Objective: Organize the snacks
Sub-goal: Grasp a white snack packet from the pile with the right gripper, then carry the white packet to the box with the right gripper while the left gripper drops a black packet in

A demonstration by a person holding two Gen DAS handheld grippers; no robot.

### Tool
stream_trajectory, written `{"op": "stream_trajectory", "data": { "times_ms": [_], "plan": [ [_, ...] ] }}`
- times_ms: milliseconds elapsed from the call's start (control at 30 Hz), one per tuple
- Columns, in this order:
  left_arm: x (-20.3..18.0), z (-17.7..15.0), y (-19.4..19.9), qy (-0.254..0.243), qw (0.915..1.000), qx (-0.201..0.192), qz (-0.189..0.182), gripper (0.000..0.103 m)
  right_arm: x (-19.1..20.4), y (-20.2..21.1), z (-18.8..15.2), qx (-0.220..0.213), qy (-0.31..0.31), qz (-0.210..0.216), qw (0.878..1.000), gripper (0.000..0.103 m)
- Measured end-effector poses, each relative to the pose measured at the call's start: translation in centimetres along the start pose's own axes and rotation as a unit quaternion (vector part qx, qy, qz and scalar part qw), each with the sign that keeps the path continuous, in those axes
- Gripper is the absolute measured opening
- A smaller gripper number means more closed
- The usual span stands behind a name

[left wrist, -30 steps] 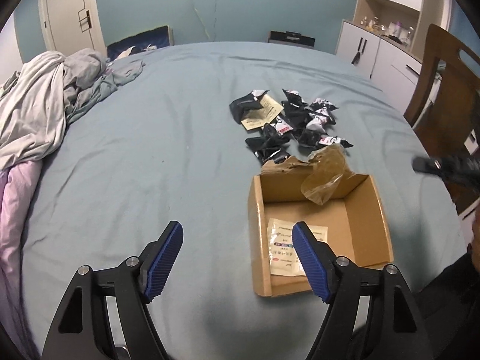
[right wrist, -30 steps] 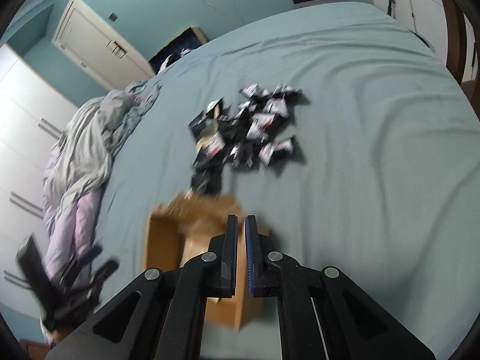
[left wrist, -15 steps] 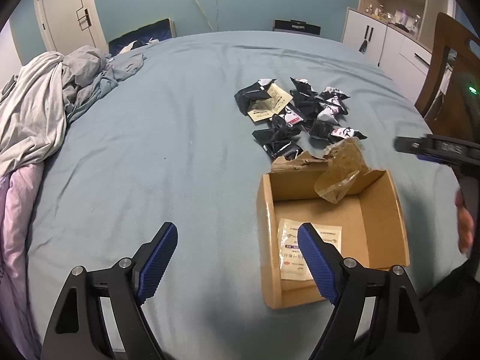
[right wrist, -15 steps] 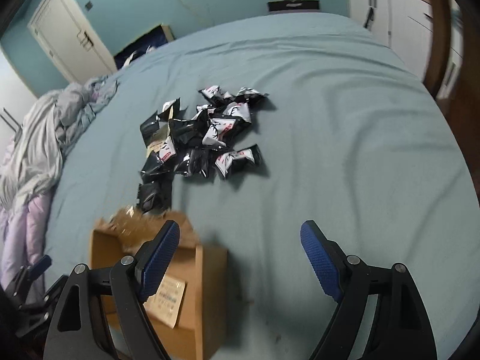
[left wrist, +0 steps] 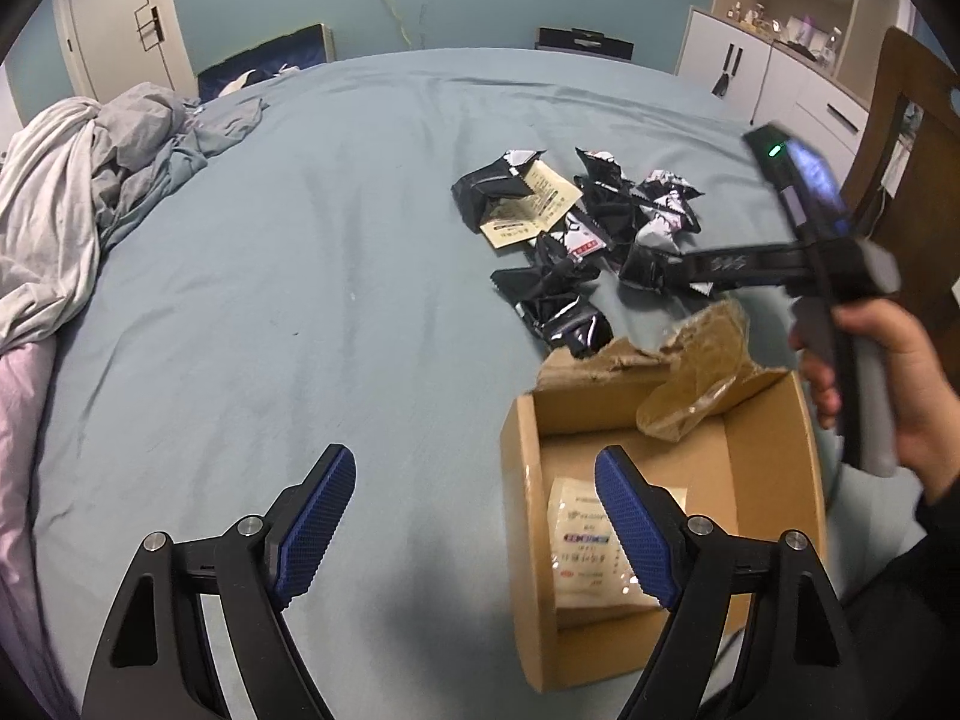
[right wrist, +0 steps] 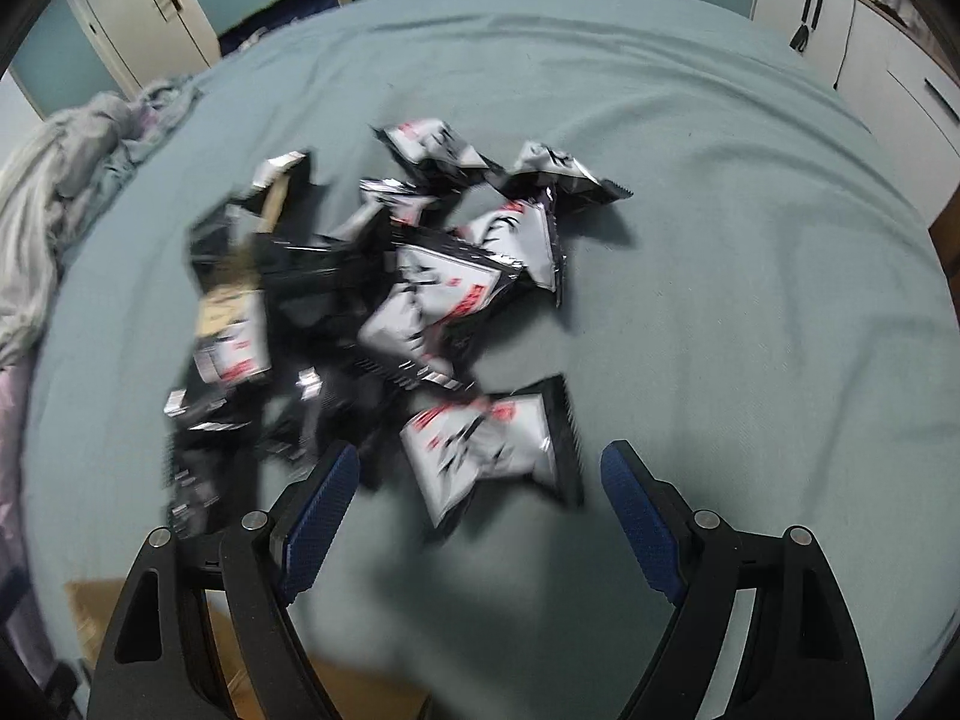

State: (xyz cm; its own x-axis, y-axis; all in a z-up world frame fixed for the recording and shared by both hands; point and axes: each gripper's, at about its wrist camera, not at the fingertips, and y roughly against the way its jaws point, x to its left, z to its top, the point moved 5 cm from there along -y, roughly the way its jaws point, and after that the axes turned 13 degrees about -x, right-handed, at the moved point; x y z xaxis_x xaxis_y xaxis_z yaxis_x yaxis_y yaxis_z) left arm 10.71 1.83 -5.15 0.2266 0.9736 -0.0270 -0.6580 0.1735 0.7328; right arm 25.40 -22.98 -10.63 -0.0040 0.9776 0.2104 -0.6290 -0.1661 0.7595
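The right gripper [right wrist: 480, 492], jaws spread wide and holding nothing, hangs low over a heap of black-and-white snack packets [right wrist: 420, 276] on a blue-grey bedsheet [right wrist: 750, 300]. Its jaws have just been opening, and nothing sits between the blue pads; the nearest packet [right wrist: 486, 444] lies just ahead of them, apart from the fingers. The left gripper [left wrist: 474, 528] is likewise open and empty, one finger over bare sheet, the other over the near corner of a cardboard box [left wrist: 774, 480] that stands beside the heap. In the box lies a single pale packet [left wrist: 585, 546] with printed text, under a torn flap and a crumpled scrap of brown plastic film [left wrist: 702, 378]. The person's right hand [left wrist: 888, 390] grips the handle above the box's far side.

The heap is blurred in the right wrist view, so how the packets overlap is hard to read, and the nearest one may rest partly on its neighbour. That is where trouble would likely start: wide jaws closing on a loose, slippery pile could catch two wrappers at once, or pinch only a crimped edge and let the packet slip free on the way to the box. The soft sheet could also bunch up between the pads. The torn flap and film overhang the box's mouth and could deflect a dropped packet back onto the bed.
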Motion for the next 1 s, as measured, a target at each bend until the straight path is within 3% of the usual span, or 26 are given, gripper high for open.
{"op": "stream_trajectory", "data": {
  "times_ms": [100, 167, 367, 533, 667, 767, 933, 1000],
  "plan": [
    [0.3, 0.5, -0.5, 0.014, 0.9998, 0.001, -0.015, 0.083, -0.2, -2.0, -0.2, 0.012, -0.014, 0.013, 1.000, 0.080],
    [0.3, 1.0, -0.9, 0.016, 0.9996, 0.001, -0.023, 0.083, -0.2, -2.0, 0.1, 0.000, -0.002, 0.005, 1.000, 0.063],
    [0.7, 3.6, -3.7, 0.047, 0.9967, 0.022, -0.063, 0.083, 0.4, -1.2, 0.2, -0.009, -0.013, 0.034, 0.999, 0.039],
    [0.5, 6.6, -7.5, 0.052, 0.9944, 0.054, -0.074, 0.083, 0.1, 2.9, 0.4, -0.033, -0.025, 0.055, 0.998, 0.037],
    [-0.9, 7.2, -11.1, 0.064, 0.9872, 0.097, -0.109, 0.083, -0.6, 9.3, -0.4, -0.062, -0.036, 0.084, 0.994, 0.037],
    [-1.9, 5.9, -13.9, 0.088, 0.9799, 0.144, -0.106, 0.083, -1.1, 14.2, -2.2, -0.085, -0.032, 0.103, 0.991, 0.038],
    [-4.2, 3.5, -16.9, 0.038, 0.9733, 0.212, -0.079, 0.083, -2.1, 20.4, -7.8, -0.106, -0.044, 0.133, 0.985, 0.038],
    [-4.8, 3.2, -17.6, 0.045, 0.9700, 0.226, -0.078, 0.084, -2.3, 22.1, -9.5, -0.122, -0.039, 0.125, 0.984, 0.038]
  ]
}}
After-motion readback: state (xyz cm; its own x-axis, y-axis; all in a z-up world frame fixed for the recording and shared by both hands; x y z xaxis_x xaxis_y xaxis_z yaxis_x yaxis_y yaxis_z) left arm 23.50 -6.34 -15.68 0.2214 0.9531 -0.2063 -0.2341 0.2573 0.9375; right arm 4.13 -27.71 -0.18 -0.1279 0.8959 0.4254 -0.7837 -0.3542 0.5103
